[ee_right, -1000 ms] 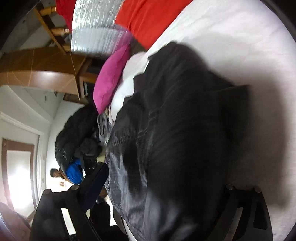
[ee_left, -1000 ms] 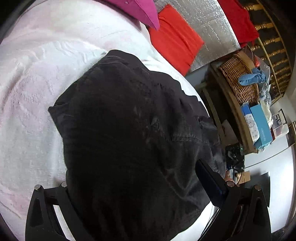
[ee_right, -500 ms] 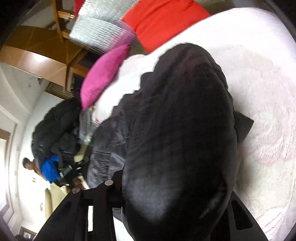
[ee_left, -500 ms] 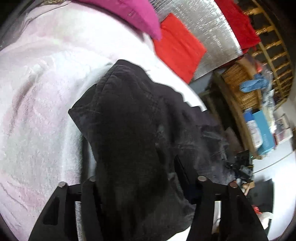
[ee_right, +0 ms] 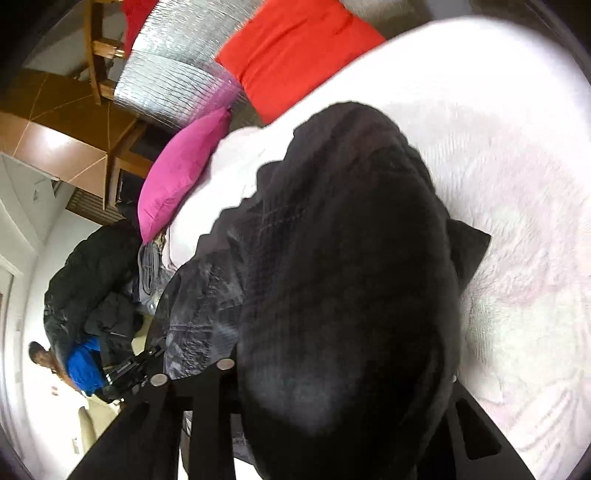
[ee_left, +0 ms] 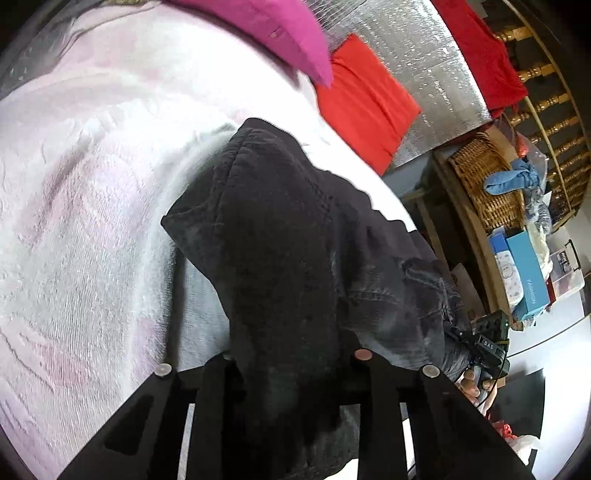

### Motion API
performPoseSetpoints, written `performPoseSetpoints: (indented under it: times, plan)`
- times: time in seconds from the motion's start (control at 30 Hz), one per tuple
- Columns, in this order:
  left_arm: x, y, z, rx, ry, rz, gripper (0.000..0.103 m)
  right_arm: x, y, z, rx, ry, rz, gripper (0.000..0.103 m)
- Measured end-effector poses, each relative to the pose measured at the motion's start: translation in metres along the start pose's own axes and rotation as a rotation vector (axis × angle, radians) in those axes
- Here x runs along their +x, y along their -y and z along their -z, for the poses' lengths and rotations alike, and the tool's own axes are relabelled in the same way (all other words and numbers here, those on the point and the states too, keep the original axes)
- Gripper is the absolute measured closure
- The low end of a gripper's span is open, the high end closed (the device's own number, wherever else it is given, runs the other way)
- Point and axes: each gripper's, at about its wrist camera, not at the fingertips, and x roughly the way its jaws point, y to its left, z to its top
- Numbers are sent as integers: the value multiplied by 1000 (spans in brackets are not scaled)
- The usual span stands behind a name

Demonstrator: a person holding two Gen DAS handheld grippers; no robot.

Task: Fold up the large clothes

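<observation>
The white blanket point(ee_left: 85, 229) covers the bed. A pink pillow point(ee_left: 273, 33) and a red pillow point(ee_left: 362, 99) sit at its far side. The black clothes point(ee_left: 295, 266) lie on the blanket, bunched up and hanging over the bed's edge. The left gripper point(ee_left: 291, 373) has its jaws close together, pinching a thick fold of the clothes. Off to the right is a basket point(ee_left: 484, 184) and a blue box point(ee_left: 526, 280).

In the right view, the clothes point(ee_right: 332, 258) fill the middle. The right gripper point(ee_right: 340, 373) has cloth heaped between its jaws. One jaw is hidden, so I cannot tell if it is holding tight.
</observation>
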Motion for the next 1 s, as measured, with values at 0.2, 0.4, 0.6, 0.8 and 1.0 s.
performPoseSetpoints:
  times: [0.2, 0.4, 0.6, 0.8, 1.0]
  plan:
    - [-29, 27, 19, 29, -6, -4, 81, -39, -24, 11, -52, 56, 29, 70]
    - [-52, 62, 79, 80, -32, -44, 81, -83, -13, 52, -29, 75, 32, 70]
    - [-68, 60, 147, 32, -63, -52, 81, -111, 22, 108, 87, 55, -9, 70]
    - [-42, 44, 169, 16, -158, -279, 42, -104, 61, 126, 203, -19, 7, 46]
    - [-48, 51, 167, -4, -125, -360, 36, -118, 89, 119, 369, 29, 7, 36]
